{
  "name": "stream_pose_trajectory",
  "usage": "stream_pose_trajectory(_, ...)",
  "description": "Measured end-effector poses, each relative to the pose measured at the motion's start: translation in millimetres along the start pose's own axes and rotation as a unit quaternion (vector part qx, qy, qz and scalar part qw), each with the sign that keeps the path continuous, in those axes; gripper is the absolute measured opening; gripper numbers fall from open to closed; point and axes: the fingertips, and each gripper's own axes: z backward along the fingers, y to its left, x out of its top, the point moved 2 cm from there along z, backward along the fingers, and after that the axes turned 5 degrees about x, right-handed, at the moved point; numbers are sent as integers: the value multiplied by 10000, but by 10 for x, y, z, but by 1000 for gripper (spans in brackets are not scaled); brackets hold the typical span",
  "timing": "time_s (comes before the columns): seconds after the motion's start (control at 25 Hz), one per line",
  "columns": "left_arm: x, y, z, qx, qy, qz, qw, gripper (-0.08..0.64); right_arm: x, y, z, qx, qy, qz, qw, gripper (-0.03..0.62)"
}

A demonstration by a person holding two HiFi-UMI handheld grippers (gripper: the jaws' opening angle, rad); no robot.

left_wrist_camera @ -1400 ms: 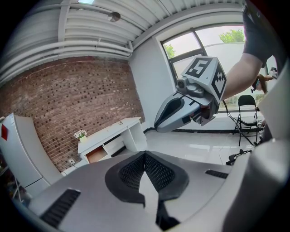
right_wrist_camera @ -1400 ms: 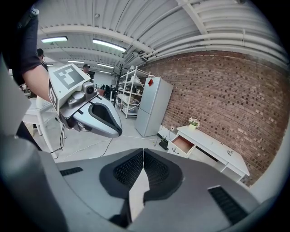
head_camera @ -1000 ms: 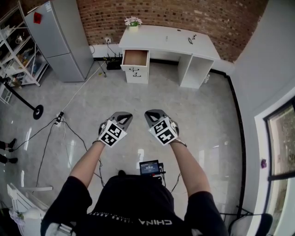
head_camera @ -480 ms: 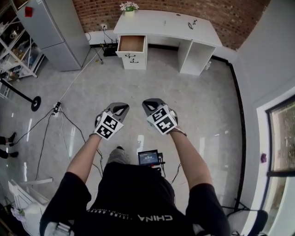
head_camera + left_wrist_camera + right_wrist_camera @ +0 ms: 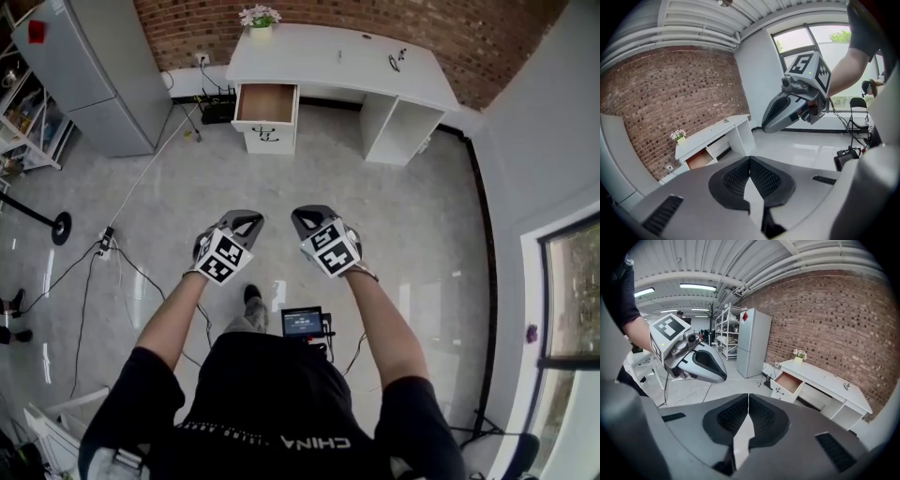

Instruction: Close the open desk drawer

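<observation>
1. The left gripper (image 5: 246, 223) hung over the pale glossy floor (image 5: 403, 216) in mid-frame. Its jaws were pressed together at the tips, with nothing between them.
2. The right gripper (image 5: 312, 219) sat just beside it at 3 o'clock. Those jaws were also closed and empty, and the two grippers did not touch.
3. And there was the target: the desk drawer (image 5: 266, 103) stood pulled out at about 12 o'clock from the left gripper, well apart from both grippers. What showed of its brown inside looked bare.
4. That drawer belonged to the left-hand pedestal of the white desk (image 5: 328, 54), which backed against the brick wall (image 5: 469, 37).
5. A flower pot (image 5: 259, 17) stood on the desktop's corner at 11 o'clock. A small dark item (image 5: 397, 61), too small to identify, lay toward the 1 o'clock end.
6. A grey refrigerator (image 5: 84, 75) stood at 10 o'clock from the grippers, beside the desk.
7. Cables (image 5: 141, 178) trailed across the floor toward 9 o'clock, and a small screen (image 5: 303, 322) glowed at 6 o'clock, close to the person's body.
</observation>
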Motion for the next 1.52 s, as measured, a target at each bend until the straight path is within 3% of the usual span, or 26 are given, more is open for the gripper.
stream_pose_trajectory(0.4,-129,1555,-458,-185,-66,-173,9997,12,816,-778,-1074,-312,48,-209,9993,17)
stream_pose_trajectory(0.72,-205,2073,-952,-281,3,-83,9996,12,899,-1251,-1585,-205,235,-191,9993,15)
stream_pose_trajectory(0.96,-257,2545,-1636,-253,173,-90,9995,12,867,-1971,-2110,-32,291,-170,9994,15)
stream_pose_trajectory(1.24,121,3367,-2514,-38,374,-125,9992,12,1269,-3179,-2570,234,147,-74,9996,15)
stream_pose_trajectory(1.52,651,3949,-3267,223,172,537,9982,12,1532,-4063,-2915,515,23,-224,9984,15)
